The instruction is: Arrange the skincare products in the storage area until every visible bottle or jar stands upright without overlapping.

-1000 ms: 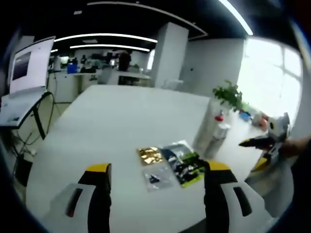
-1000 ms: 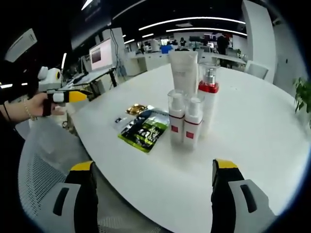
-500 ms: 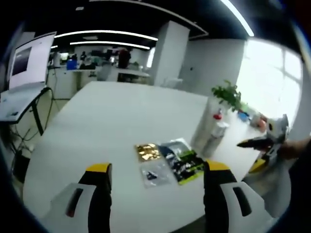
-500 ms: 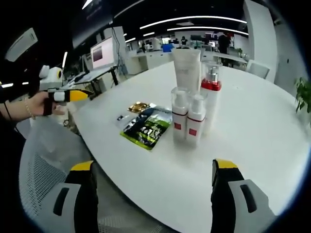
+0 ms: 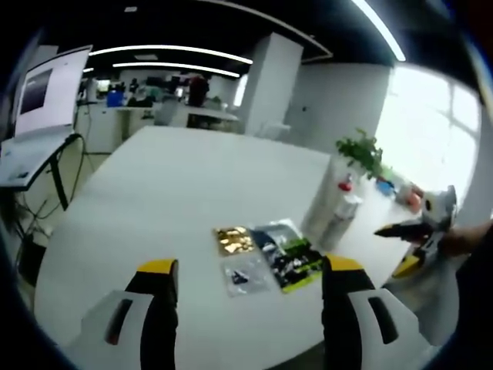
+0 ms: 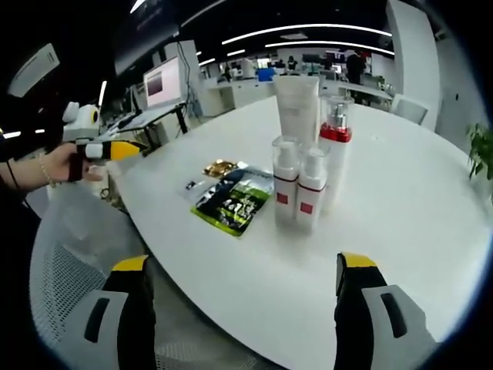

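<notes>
Presently, the right gripper (image 6: 240, 308) hangs with jaws wide and empty off the white table's (image 6: 400, 200) edge. Ahead, between the jaws: two small white red-labelled pump bottles (image 6: 299, 190) side by side, upright; behind them a clear red-collared pump bottle (image 6: 336, 146) and a tall white tube (image 6: 296, 108), also upright. Left of those lie flat foil sachets (image 6: 231, 202), overlapping. Bottles judged done; sachets perhaps left. The left gripper (image 5: 243, 312), jaws wide and empty, has the sachets between its jaws.
</notes>
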The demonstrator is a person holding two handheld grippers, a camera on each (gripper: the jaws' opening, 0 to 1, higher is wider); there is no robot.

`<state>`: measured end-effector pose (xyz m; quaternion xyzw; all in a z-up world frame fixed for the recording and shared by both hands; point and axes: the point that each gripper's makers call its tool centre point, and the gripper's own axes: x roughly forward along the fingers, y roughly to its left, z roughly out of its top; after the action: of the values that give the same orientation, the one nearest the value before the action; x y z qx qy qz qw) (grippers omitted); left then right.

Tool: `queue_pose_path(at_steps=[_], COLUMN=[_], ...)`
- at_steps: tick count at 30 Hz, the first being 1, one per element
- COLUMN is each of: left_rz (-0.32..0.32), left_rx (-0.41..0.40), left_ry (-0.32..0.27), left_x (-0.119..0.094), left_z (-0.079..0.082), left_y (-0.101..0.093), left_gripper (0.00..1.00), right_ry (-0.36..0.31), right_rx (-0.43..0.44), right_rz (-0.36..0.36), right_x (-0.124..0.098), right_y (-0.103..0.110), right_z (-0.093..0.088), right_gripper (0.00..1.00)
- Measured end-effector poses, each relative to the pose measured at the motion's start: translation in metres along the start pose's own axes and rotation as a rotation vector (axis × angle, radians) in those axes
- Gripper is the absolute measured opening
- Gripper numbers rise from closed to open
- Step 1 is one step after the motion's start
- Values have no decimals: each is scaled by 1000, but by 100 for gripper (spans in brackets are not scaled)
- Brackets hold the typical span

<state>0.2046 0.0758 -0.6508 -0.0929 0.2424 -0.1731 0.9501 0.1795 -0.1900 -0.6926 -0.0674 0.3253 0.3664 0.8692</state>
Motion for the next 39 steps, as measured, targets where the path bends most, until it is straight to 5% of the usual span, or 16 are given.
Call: queue_pose_path(at_steps=[39], left_rz=[11], left_rx=[-9], left_ry=[26], left_x=[7], left_z=[0], left_y=[2], left_gripper=[66], right_ry=[6], right_rx=[16], right_rz=[9], right_x=[4], right_y=[-4], right_z=[1], right_gripper=[98])
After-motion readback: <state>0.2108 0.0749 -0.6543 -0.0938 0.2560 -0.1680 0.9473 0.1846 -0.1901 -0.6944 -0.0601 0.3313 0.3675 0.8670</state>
